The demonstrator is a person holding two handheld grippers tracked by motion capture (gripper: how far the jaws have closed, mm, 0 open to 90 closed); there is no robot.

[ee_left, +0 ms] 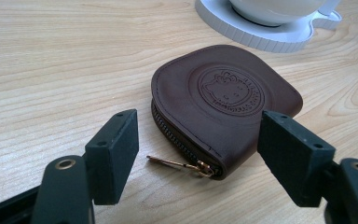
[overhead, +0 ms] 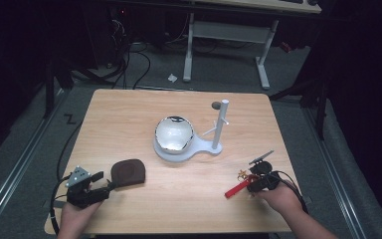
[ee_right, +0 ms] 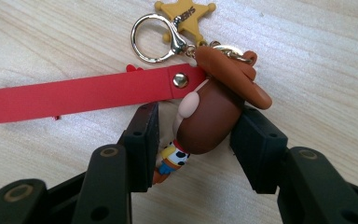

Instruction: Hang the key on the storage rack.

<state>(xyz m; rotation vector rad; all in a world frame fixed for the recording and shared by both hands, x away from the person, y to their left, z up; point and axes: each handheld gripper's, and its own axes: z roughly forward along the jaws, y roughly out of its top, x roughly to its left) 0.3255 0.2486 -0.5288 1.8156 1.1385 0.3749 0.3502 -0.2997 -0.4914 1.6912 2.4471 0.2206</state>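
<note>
Your right claw (ee_right: 193,135) had clamped the cowboy keychain (ee_right: 209,112) near the mug stand (overhead: 214,147), your left claw (ee_left: 198,154) gaped before the coin pouch (ee_left: 223,102); lifting likely came next.

The yellow star-shaped sheriff badge charm (ee_right: 185,15), lying on the worktop just beyond the tips of the right tool (ee_right: 200,128), bears raised letters, of which "ERIS" or something close can be made out; the rest is cut off; the brown rounded leather coin pouch (ee_left: 223,100), just ahead of the left tool (ee_left: 198,149), carries an embossed round cat-face seal whose ringed lettering is too small to read.
</note>
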